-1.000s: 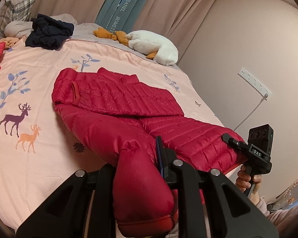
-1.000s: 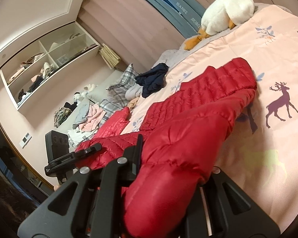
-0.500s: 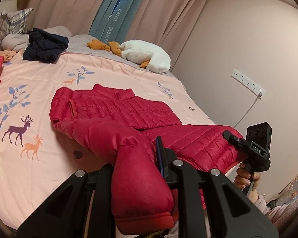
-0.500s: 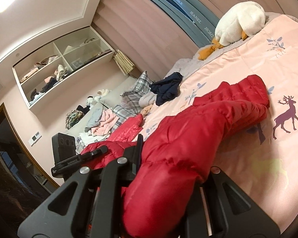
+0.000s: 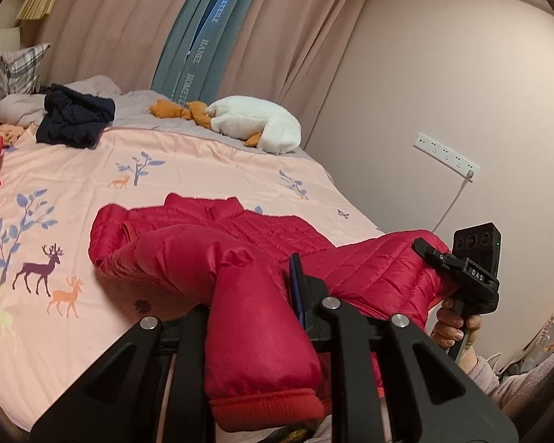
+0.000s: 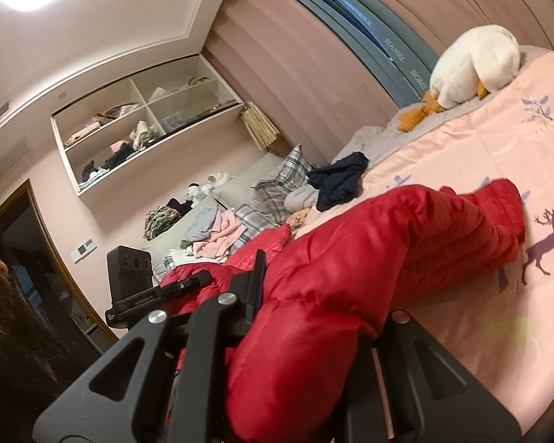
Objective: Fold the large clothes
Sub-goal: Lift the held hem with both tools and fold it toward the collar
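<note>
Quilted red jacket (image 5: 262, 317) glossy; bedsheet (image 5: 203, 170) matt cloth.

The down jacket (image 5: 247, 258) is bright red with stitched quilting lines. The bedsheet (image 5: 203, 170) is pale pink, printed with blue leafy trees and purple and orange deer. The plush goose (image 5: 255, 125) is white with an orange beak and feet. A crumpled garment (image 5: 74, 118) is navy. The pillow (image 5: 7, 77) is grey plaid. The curtains (image 5: 122, 29) are dusty pink.

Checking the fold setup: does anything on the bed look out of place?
Yes: a crumpled dark navy garment lies unfolded by the pillows, and a white plush duck sprawls near the wall. The red jacket looks undamaged.
</note>
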### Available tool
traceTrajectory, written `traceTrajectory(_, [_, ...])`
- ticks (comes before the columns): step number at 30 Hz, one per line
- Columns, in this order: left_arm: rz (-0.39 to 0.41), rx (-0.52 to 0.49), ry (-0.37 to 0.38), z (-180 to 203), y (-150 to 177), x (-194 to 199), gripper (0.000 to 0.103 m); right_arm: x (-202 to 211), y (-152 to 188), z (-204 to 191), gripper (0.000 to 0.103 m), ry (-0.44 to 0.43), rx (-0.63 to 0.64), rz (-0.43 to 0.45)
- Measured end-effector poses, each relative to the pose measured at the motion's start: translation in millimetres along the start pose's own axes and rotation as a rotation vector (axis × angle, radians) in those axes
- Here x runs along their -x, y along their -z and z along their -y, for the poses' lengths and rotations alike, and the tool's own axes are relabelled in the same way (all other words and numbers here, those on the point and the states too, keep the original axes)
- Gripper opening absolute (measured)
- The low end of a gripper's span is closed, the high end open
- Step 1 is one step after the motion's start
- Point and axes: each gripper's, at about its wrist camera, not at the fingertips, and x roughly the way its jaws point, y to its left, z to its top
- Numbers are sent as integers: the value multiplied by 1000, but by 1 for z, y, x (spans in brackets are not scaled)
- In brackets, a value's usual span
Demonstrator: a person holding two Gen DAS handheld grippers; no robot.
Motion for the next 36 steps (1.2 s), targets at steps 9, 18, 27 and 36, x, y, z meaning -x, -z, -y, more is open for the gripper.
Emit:
traceTrajectory(9, [43, -36, 24, 7, -8, 13, 18, 6, -9, -13, 14, -46, 49, 28])
traceTrajectory(18, [12, 11, -26, -13, -12, -12, 18, -9, -14, 15, 14, 16, -12, 27])
traceTrajectory(27, [5, 62, -99, -33, -16, -32, 18, -26, -21, 45, 14, 95, -61, 41])
traceTrajectory(36, [-17, 127, -147, -59, -22, -55, 18, -40, -30, 69, 14, 174, -87, 47])
